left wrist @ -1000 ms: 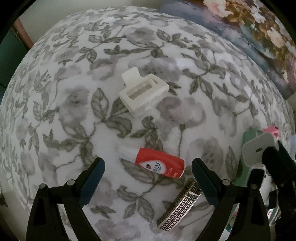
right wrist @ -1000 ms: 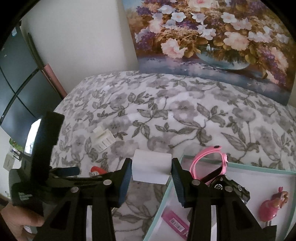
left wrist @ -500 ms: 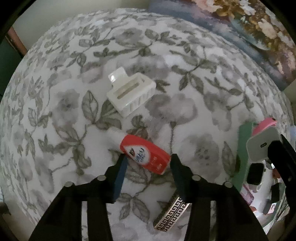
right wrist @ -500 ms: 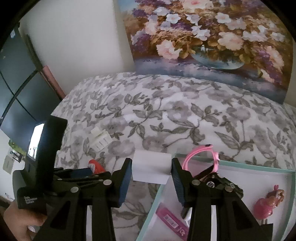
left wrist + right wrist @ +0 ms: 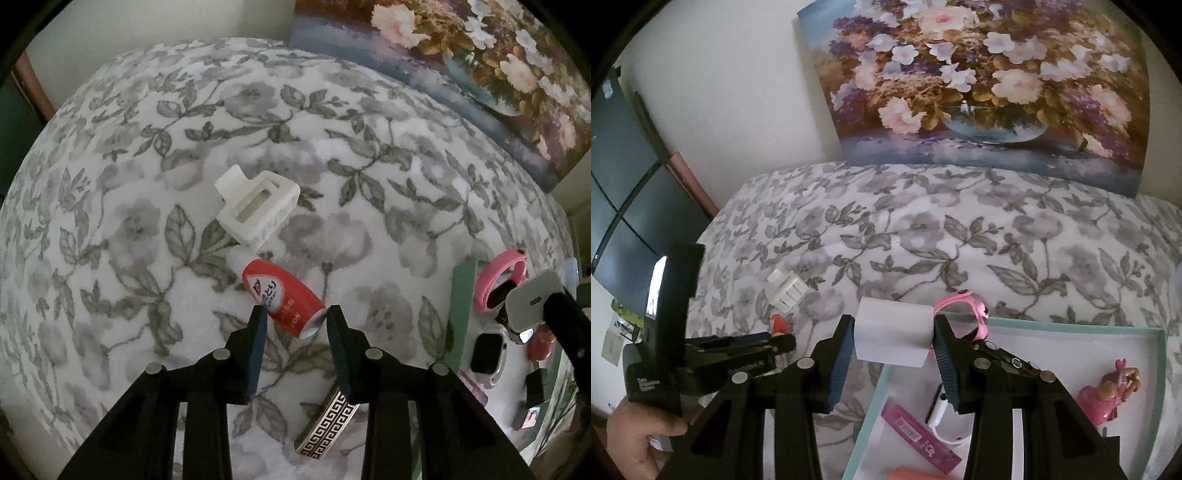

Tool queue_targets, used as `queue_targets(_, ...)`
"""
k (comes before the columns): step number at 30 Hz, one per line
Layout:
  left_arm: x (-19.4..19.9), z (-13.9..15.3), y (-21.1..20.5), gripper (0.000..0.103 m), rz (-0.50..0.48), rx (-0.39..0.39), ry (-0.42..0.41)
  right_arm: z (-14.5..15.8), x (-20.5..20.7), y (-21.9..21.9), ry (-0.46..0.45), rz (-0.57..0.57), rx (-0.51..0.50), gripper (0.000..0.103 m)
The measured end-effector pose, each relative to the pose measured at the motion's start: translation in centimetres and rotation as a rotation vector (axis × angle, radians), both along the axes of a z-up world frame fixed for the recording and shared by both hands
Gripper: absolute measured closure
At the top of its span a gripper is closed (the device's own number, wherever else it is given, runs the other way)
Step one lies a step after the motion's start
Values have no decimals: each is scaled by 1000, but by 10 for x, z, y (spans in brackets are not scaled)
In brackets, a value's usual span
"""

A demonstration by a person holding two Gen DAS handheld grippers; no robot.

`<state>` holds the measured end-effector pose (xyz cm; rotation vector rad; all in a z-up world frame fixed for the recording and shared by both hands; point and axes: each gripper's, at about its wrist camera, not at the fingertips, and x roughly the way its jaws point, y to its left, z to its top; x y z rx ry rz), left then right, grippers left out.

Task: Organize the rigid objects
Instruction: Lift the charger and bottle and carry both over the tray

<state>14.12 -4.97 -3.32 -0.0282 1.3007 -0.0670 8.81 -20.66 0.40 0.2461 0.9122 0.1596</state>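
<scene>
The left gripper pinches the base end of the red glue bottle — its long axis runs forward-left from the fingers, white cap nearly touching the white hair claw. The right gripper clamps a white charger block just above the near-left corner of the teal-rimmed tray — open room lies ahead-right.

Orange item (bottom edge) cut off

Left hand-held gripper clamped on red glue bottle, white hair clip just beyond.
</scene>
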Motion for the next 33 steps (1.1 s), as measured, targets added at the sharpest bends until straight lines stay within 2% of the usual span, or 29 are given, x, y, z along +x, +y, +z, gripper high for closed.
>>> queue_targets(7,0,18,2,72,-32,-4,-50,2,-4,-9,9,-20,8,57)
queue_targets(15,-2,18,2,73,-40,-1,-52,6,-9,-14,11,-29,8,57)
queue_targets(22,-6,37,1,75,-51,-14,-100,8,-11,-17,11,-37,11,57)
queue_targets(33,-29,59,-16,76,-103,-41,-150,23,-28,-28,11,-74,17,57)
